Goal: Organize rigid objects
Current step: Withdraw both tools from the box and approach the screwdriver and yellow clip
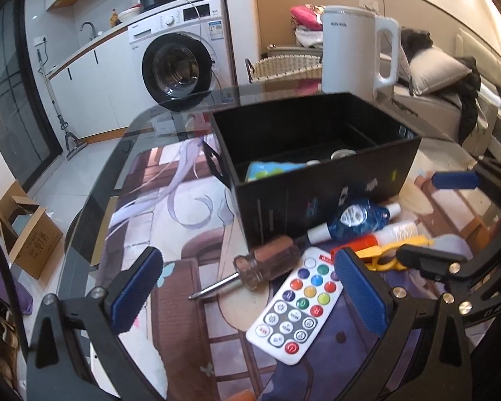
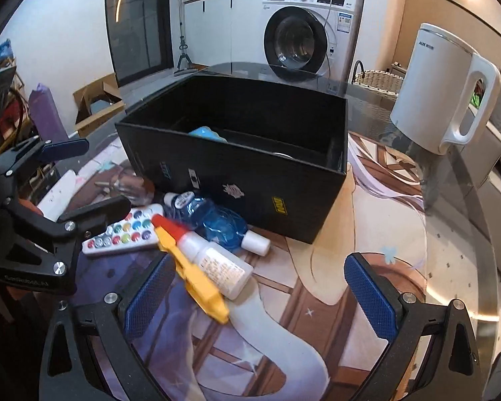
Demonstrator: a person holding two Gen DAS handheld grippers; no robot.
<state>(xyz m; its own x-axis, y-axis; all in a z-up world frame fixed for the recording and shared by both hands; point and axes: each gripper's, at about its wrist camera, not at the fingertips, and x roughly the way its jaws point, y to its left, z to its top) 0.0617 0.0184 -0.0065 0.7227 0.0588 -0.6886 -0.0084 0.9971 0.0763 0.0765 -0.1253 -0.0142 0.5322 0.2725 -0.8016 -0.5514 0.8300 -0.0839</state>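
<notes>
Right wrist view showed the right gripper [image 2: 255, 295] gaping, empty; the glue bottle [image 2: 213, 262] lay just ahead-left, long axis slanting far-left, near the box [image 2: 250, 183]. Left gripper [image 1: 247, 292], also spread, hovered over the remote [image 1: 295, 304].

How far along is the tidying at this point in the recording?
Early to midway. A light-blue item and some white pieces already lie in the black box. Nothing is in hand: both the left hand-held gripper and right hand-held gripper are open. Left on the table: remote, screwdriver, blue bottle, white bottle, yellow tool.
</notes>
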